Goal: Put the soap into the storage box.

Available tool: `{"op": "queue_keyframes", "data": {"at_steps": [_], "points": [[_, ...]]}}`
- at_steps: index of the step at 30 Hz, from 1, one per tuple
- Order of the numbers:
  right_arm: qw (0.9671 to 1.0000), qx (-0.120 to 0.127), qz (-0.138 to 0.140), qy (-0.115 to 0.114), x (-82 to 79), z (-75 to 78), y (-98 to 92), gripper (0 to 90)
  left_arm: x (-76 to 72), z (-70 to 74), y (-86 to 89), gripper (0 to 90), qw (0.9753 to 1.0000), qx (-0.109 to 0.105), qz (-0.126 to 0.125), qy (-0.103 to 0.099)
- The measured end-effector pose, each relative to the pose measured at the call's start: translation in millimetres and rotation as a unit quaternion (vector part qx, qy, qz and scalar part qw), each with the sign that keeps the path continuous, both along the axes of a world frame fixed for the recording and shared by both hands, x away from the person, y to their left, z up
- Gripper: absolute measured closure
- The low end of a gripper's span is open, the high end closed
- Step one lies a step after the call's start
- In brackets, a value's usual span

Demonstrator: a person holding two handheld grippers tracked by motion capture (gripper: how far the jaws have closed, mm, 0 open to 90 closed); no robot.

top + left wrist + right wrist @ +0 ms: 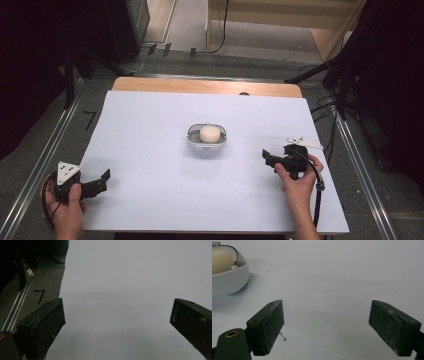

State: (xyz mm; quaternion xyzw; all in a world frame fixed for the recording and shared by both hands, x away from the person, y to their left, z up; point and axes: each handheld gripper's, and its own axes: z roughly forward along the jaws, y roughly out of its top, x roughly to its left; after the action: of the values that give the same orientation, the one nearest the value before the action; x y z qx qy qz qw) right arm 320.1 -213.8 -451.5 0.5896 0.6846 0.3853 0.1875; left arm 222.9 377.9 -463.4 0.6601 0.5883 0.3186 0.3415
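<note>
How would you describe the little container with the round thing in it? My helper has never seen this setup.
Look at the white sheet that covers the table; near its middle stands a small grey bowl with a thin wire handle. It holds one cream-coloured ball. It is apart from both grippers, nearer the right gripper than the left gripper.

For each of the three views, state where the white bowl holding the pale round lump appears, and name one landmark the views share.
High view: bowl at the middle of the white table.
Left gripper view: not in it.
Right gripper view: bowl at the upper left edge, cropped.
Shared landmark: the white table top.
</note>
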Motion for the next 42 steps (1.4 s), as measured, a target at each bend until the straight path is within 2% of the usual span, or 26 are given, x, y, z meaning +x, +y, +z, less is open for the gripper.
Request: {"op": "queue_keyframes", "data": {"at_steps": [6,11,24,32,42], "points": [[0.9999,0.014,-0.008,-0.001,-7.9,-5.8,-21.3,13.3,0.2,-0.1,-0.1,0.3,1.0,0.001,-0.001,0.0],[0.9997,0.013,-0.018,-0.005,-15.0,-9.6,-37.9,13.3,0.0,0.1,-0.1,0.3,1.0,0.001,0.0,0.001],[0.999,-0.012,-0.044,-0.005,-38.4,-20.4,-75.5,13.3,-0.1,0.0,-0.1,0.3,1.0,0.0,0.001,-0.001],[0.9977,-0.014,-0.066,-0.004,-51.5,-21.4,-96.0,13.3,-0.3,0.1,-0.1,0.3,1.0,0.0,0.001,-0.001],[0.9967,-0.02,-0.079,-0.005,-71.1,-23.5,-117.6,13.3,-0.3,0.1,0.1,0.3,1.0,-0.001,0.001,-0.002]]}}
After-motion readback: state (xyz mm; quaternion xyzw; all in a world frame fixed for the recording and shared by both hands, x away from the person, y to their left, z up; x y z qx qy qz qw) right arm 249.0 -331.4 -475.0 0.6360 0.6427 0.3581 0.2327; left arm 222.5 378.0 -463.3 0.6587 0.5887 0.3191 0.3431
